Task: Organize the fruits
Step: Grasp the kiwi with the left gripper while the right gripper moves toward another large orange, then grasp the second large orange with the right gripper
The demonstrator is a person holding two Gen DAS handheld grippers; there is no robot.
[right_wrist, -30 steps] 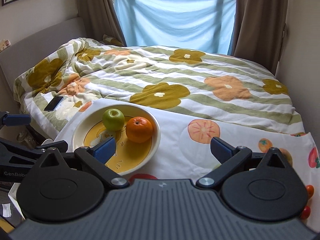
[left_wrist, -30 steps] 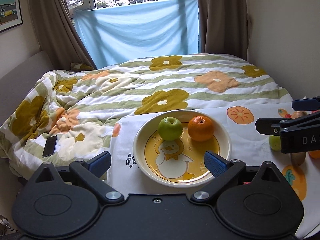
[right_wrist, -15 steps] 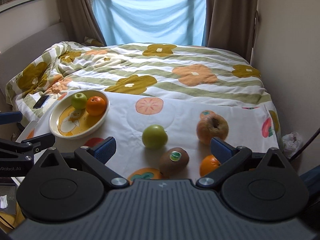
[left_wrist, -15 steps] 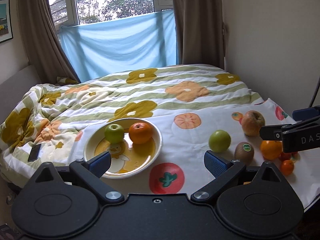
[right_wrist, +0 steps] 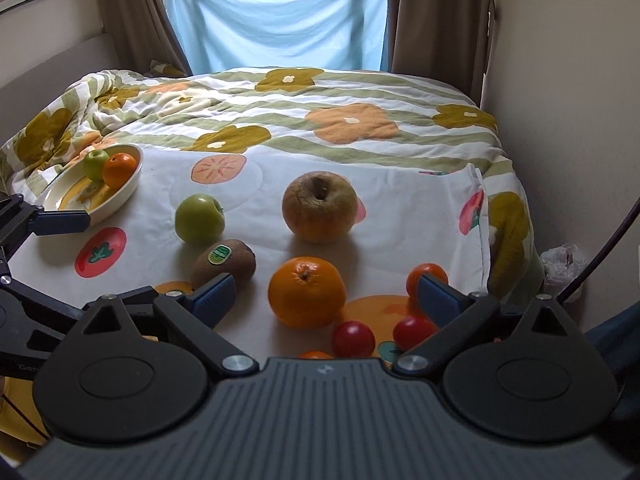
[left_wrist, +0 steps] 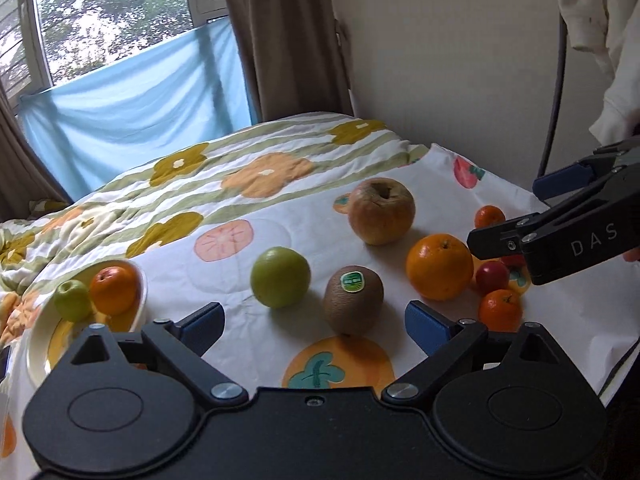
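A cream plate (left_wrist: 40,344) at the left holds a small green apple (left_wrist: 72,300) and an orange (left_wrist: 113,290). On the fruit-print cloth (left_wrist: 256,320) lie a green apple (left_wrist: 280,276), a kiwi (left_wrist: 353,300), a brownish apple (left_wrist: 380,210), a large orange (left_wrist: 439,266), small tangerines and red tomatoes (right_wrist: 354,338). My left gripper (left_wrist: 314,326) is closing just short of the kiwi, pads clear of it. My right gripper (right_wrist: 324,298) stands open, with the large orange (right_wrist: 306,292) in the gap untouched.
A wall runs close along the right side of the bed. The flowered duvet (right_wrist: 340,120) covers the far half. A plastic bag (right_wrist: 564,264) and a dark cable lie beyond the right edge. White clothing (left_wrist: 592,8) hangs at the upper right.
Both grippers have swung right and down, from over the plate to the loose fruit. The plate has slid to the left edge of both views. The left jaws have narrowed slightly.
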